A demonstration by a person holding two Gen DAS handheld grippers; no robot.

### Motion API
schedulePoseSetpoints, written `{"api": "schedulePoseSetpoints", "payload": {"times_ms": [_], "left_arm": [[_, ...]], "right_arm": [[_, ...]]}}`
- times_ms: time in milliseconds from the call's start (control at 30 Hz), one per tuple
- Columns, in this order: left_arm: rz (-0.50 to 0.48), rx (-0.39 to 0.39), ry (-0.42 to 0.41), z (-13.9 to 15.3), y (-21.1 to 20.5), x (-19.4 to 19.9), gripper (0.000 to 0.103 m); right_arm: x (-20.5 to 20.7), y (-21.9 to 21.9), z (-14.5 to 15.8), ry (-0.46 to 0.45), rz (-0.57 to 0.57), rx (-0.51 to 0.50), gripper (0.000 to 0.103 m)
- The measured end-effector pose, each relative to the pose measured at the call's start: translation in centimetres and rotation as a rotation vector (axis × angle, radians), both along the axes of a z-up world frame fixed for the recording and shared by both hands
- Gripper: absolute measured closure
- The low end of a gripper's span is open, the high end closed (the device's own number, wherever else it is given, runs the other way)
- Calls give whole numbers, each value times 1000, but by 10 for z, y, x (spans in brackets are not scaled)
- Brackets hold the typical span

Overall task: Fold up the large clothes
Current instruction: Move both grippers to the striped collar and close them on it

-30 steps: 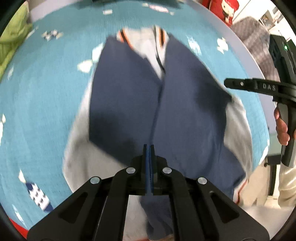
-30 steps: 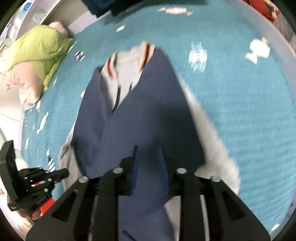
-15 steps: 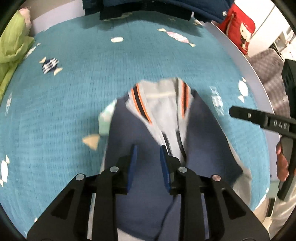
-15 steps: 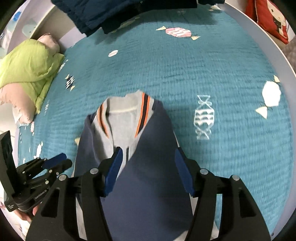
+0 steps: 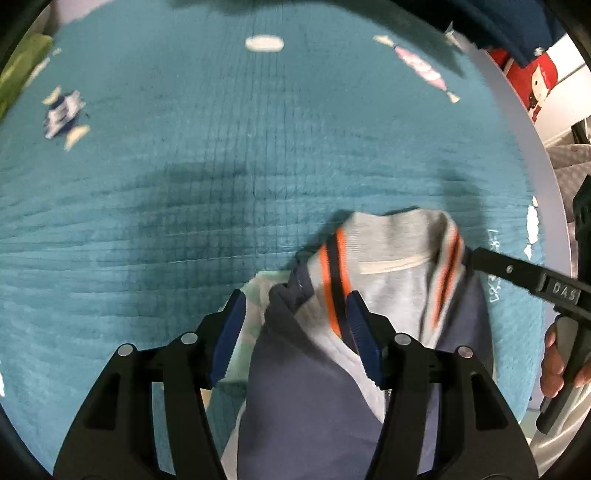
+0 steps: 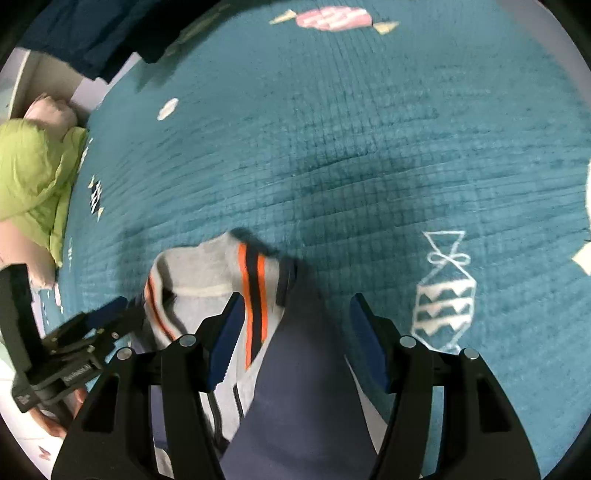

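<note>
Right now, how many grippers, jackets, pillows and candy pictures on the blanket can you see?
Grippers: 2, the left gripper and the right gripper
Jackets: 1, the navy and grey jacket
Pillows: 1, the green pillow
Candy pictures in the right wrist view: 5, such as the pink candy
Total: 9

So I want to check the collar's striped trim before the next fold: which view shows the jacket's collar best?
The left wrist view: the collar lies open there, with both orange-striped edges and the grey inside visible. The right wrist view shows one striped edge sharply, but the other is blurred behind the left gripper.
</note>
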State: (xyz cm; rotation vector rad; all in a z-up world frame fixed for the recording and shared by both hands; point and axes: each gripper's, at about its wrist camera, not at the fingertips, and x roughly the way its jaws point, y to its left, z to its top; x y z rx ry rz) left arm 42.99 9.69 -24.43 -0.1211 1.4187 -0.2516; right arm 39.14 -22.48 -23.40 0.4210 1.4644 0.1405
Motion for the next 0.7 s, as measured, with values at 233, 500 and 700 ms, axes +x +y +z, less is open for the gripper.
{"api": "schedulePoseSetpoints", "payload": {"times_ms": [233, 500, 700], "left_arm": [[23, -47, 26, -21, 3, 6, 57], [51, -115, -10, -6, 8, -9, 86], [59, -135, -50, 26, 11, -21, 86]], "right_arm": [[9, 1, -17, 12, -7, 39, 45], [-9, -15, -15, -5, -74, 188, 90], [-27, -17, 22, -92, -85, 218, 91]]}}
